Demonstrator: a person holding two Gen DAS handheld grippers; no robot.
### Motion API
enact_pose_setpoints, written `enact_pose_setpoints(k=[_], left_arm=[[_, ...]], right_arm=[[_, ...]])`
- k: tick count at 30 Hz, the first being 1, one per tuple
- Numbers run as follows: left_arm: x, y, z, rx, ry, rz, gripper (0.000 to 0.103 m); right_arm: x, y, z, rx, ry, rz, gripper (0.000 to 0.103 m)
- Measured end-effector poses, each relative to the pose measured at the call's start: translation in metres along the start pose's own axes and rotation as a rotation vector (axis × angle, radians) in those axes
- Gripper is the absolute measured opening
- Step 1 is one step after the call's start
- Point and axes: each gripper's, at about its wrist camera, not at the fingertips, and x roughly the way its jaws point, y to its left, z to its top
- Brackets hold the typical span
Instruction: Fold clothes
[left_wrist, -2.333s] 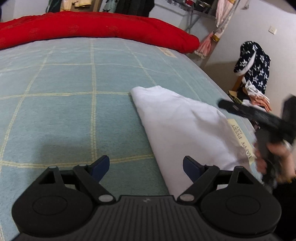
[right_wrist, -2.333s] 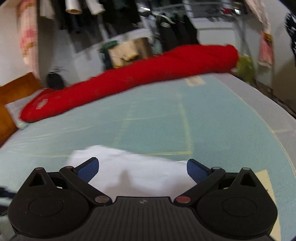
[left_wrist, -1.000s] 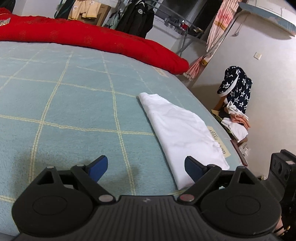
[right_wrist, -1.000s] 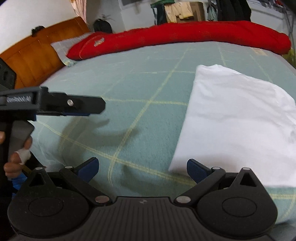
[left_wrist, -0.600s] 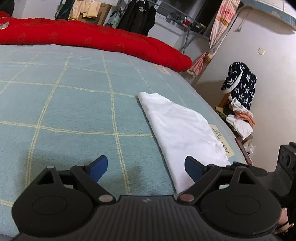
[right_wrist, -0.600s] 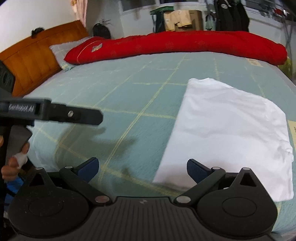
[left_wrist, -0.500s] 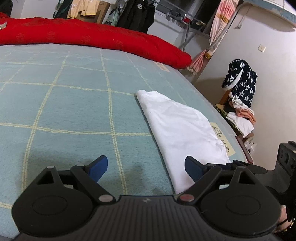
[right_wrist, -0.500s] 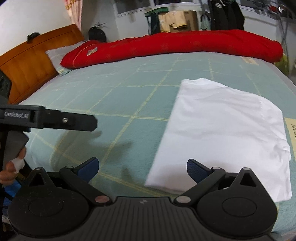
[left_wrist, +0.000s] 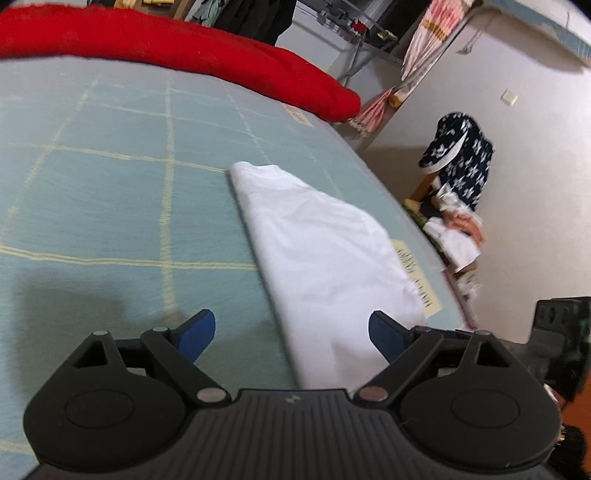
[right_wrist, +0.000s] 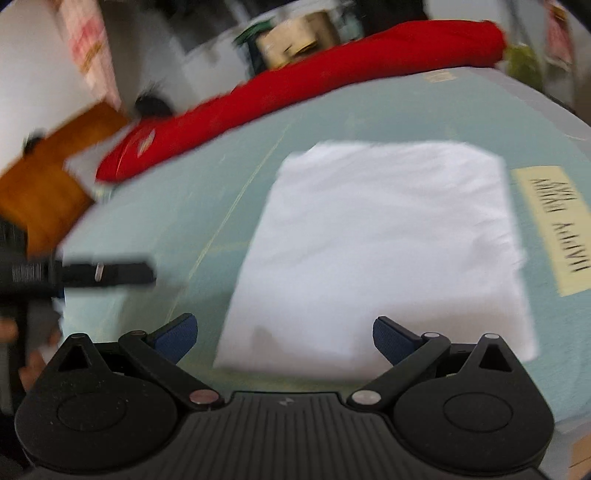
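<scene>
1. Right wrist view is blurring heavily; the back of the room is smearing into shapes and the wooden headboard (right_wrist: 48, 177) is showing only as an orange-brown block, cut off at the left edge.
2. Left gripper (left_wrist: 291, 334) jaws are standing wide apart with nothing between the blue pads, hovering over the near edge of the bed.
3. Right gripper (right_wrist: 284, 338) jaws are also standing wide apart, empty; the shirt's near edge is lying beyond the tips, and whether they are touching it is not clear.
4. Folded white shirt (left_wrist: 325, 254) is lying flat on the bed blanket (left_wrist: 110, 192), near the bed's right edge, a soft, faintly wrinkled rectangle with a crisp fold along its left side.
5. Its near corner is getting hidden behind the left gripper's body.
6. Blanket is looking like a fuzzy pale teal weave with thin yellow grid lines.
7. Yellow label (right_wrist: 554, 225) with dark lettering is sitting just beside the shirt; the text is too blurred to read fully.
8. Red quilt (left_wrist: 166, 48) is lying rolled in a long puffy ridge along the far side of the bed.
9. Pile of clothes (left_wrist: 458, 192) against the wall is showing a navy star-print piece on top; the rest is hard to make out.
10. A hand (right_wrist: 33, 354) is showing at the left edge of the right wrist view, mostly cut off.
</scene>
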Motion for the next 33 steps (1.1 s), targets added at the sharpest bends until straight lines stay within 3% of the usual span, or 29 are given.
enact_pose_setpoints(k=[5, 10, 16, 27, 33], left_arm=[[0.023, 0.008, 0.007, -0.066, 0.014, -0.050, 0.090], [0.052, 0.026, 0.013, -0.185, 0.061, -0.119, 0.090], [0.083, 0.042, 0.017, -0.292, 0.119, -0.168, 0.090], [0.130, 0.038, 0.060, -0.297, 0.129, -0.230, 0.090], [0.117, 0.039, 0.047, -0.276, 0.179, -0.287, 0.090]], right_arm=[[-0.012, -0.063, 0.031, 0.180, -0.050, 0.036, 0.103], [-0.004, -0.110, 0.048, 0.260, -0.046, 0.017, 0.103], [0.036, -0.164, 0.054, 0.475, 0.024, 0.169, 0.103], [0.085, -0.175, 0.089, 0.428, 0.102, 0.313, 0.103], [0.062, -0.173, 0.072, 0.442, 0.156, 0.343, 0.103]])
